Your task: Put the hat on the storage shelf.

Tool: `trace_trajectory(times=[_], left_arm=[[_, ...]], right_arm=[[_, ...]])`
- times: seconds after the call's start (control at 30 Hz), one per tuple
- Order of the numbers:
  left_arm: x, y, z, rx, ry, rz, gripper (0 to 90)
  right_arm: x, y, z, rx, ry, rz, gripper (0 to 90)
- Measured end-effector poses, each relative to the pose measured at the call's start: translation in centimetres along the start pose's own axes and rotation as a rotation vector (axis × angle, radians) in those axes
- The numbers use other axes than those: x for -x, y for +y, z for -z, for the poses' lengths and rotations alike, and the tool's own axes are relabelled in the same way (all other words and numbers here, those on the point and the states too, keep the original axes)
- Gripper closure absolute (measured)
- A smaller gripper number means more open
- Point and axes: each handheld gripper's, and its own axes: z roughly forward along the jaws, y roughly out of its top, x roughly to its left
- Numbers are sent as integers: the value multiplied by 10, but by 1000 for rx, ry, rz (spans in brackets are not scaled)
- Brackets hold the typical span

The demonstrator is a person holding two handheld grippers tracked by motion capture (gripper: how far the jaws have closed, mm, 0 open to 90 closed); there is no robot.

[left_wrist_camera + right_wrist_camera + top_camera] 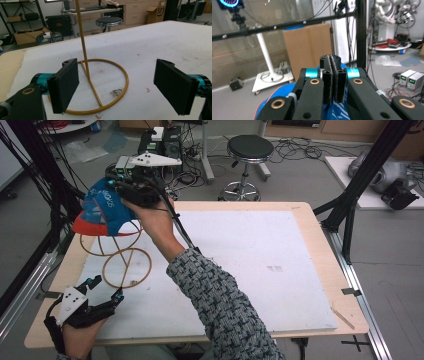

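- above the far-left corner of the worktop point(300, 270), the right hand-held gripper point(131, 190) is clamped on a blue and red cap point(102, 212), held at the top of the gold wire stand point(125, 265).
- left hand-held gripper point(102, 287): jaws apart, empty, just beside the stand's base ring.
- judged progress: cap lifted to the stand; seating and release remain, or removal has just begun; cannot tell which.
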Motion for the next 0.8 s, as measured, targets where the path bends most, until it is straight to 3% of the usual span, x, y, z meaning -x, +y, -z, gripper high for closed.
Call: trace_trajectory(times=[0.47,0.8], left_arm=[[1,0,-1,-1,-2,-1,205],[0,0,-1,1,-1,2,205]], right_arm=[[-14,-24,-8,-112,65,16,885],[-22,-37,-17,-163,78,32,885]])
